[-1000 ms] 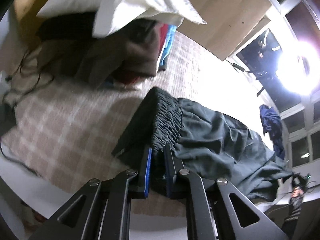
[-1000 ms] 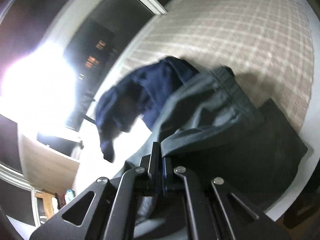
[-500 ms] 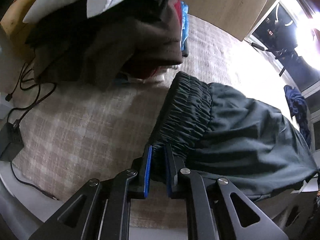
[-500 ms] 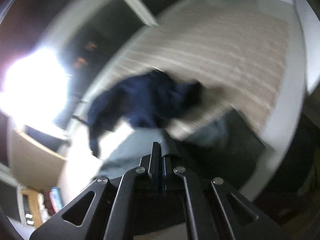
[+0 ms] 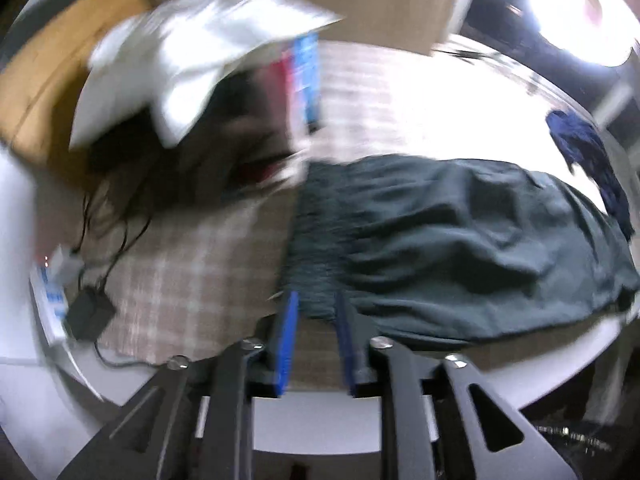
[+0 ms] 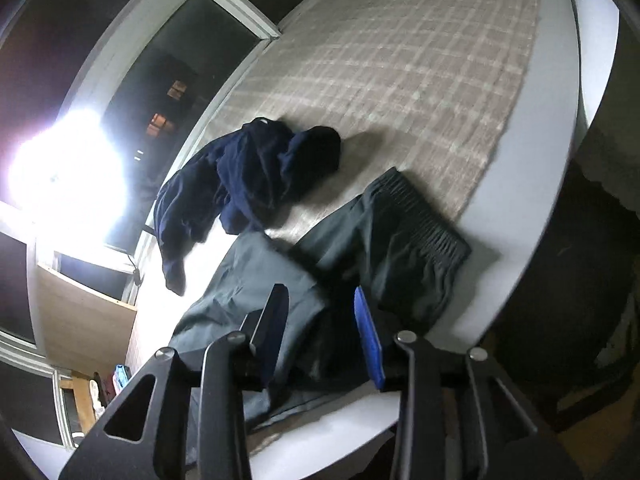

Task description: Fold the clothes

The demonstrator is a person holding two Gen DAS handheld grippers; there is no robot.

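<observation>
From the left wrist view, we see the left tool [image 5: 316, 300] with its jaws opening; the gathered waistband of the dark green trousers [image 5: 440, 248] sits just past the blue pads [image 5: 286, 344], and no cloth is pinched between them. The trousers lie spread to the right over a beige checked blanket [image 5: 192, 272] on a white bed [image 5: 304, 420]. Behind them a blurred pile of clothes [image 5: 208, 72] rises, white cloth on top of dark pieces, with something red and blue at its side. A black cable and charger [image 5: 88, 312] lie at the bed's left edge, and a navy garment [image 5: 584, 160] shows far right. Half a second ago these pads were clamped on the waistband; now they stand apart and clear of it. From the right wrist view, the right tool [image 6: 320, 320] is also opening, its fingers spread above the folded trousers [image 6: 400, 240], with cloth lying below the gap but not pressed by either pad. The waistband end rests folded over near the blanket's edge. The navy garment [image 6: 248, 176] lies crumpled just beyond the trousers, touching them. The checked blanket [image 6: 400, 72] stretches away toward dark windows [image 6: 160, 88] and a glaring lamp [image 6: 68, 160]. A second ago this tool was shut on the cloth; now the trousers lie released and doubled over.
</observation>
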